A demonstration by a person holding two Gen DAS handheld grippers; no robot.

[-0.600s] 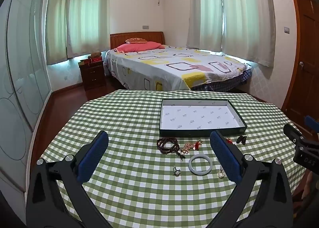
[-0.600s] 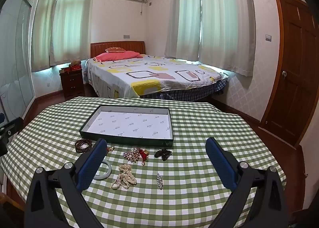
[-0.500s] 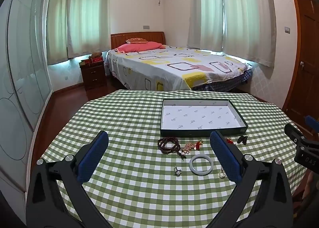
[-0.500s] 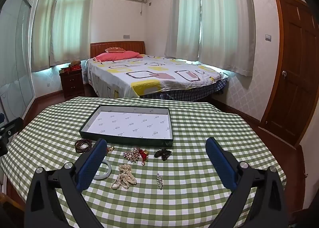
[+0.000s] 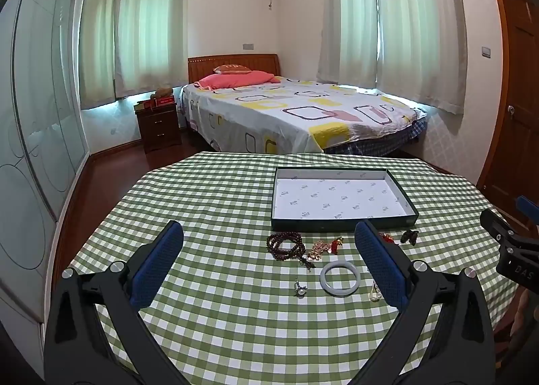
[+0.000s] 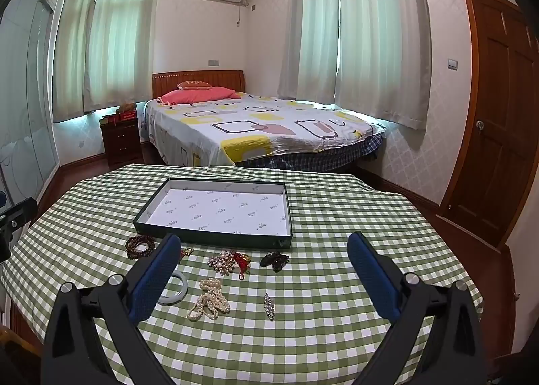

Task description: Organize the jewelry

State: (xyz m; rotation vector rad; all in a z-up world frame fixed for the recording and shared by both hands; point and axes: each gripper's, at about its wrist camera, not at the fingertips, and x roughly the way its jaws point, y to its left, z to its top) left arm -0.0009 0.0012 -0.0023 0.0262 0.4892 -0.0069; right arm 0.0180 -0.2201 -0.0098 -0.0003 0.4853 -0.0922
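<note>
Nothing moved; right gripper [image 5: 515, 250] body reads "DAS".

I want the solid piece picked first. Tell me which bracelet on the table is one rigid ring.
The pale jade-like bangle: a single smooth hoop. The dark beaded bracelet beside it is coiled strands of beads.

bare checked cloth [image 6: 337, 334] before both tongs, jewelry cluster [image 6: 229, 260] fronting the tray [image 6: 215, 238]

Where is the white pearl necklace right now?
In the right wrist view, the white pearl necklace lies bunched on the green checked tablecloth, left of the small rhinestone clip, right of the pale jade bangle, just below the gold pearl brooch.
</note>
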